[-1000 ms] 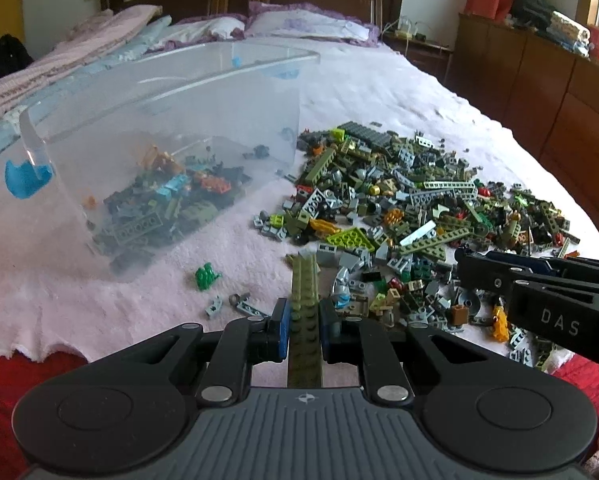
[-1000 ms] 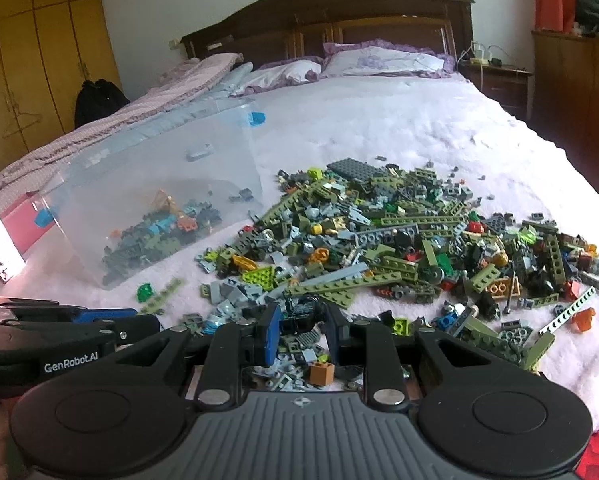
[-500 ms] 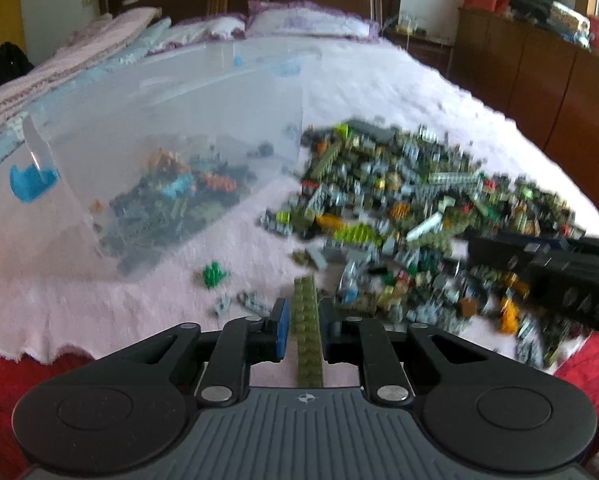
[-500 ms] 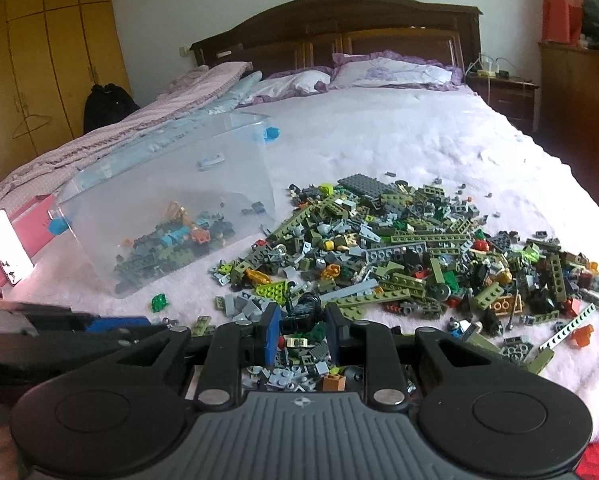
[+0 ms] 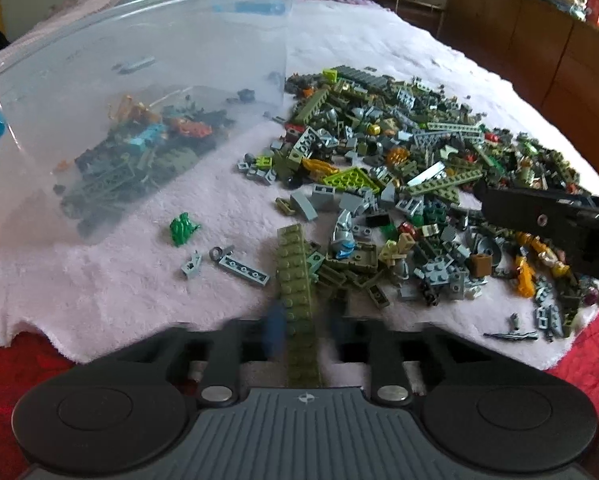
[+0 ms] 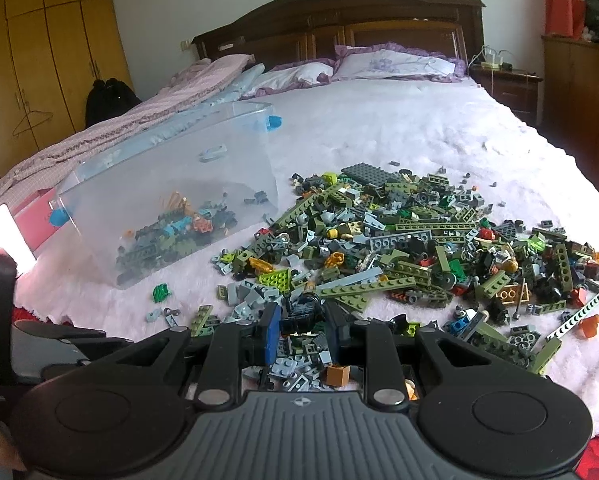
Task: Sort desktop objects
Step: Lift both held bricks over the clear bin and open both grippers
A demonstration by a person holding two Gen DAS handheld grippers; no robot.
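- The long olive-green studded plate sits between the fingers of the left hand-held gripper, sticking out forward over the near edge of the pink blanket. The fingers are blurred here, so whether they clamp it firmly is hard to say, but they look closed on it.
- A second ago this gripper looked at the scene from farther back and higher. Now the clear storage bin fills the far left of its view, much larger. My reading is that the plate is being carried toward the bin for dropping in.
- The bin is tipped, with its open mouth toward the brick pile, and already holds a layer of sorted bricks.
- Loose near pieces lie between plate and bin: a green plant piece and a small grey plate.
- The right hand-held gripper has risen a little over the last second. Its fingers stand partly apart around a dark piece at the pile's near edge; I cannot tell if they grip it.
- Most of the pile is unsorted, so the task is at an early stage.
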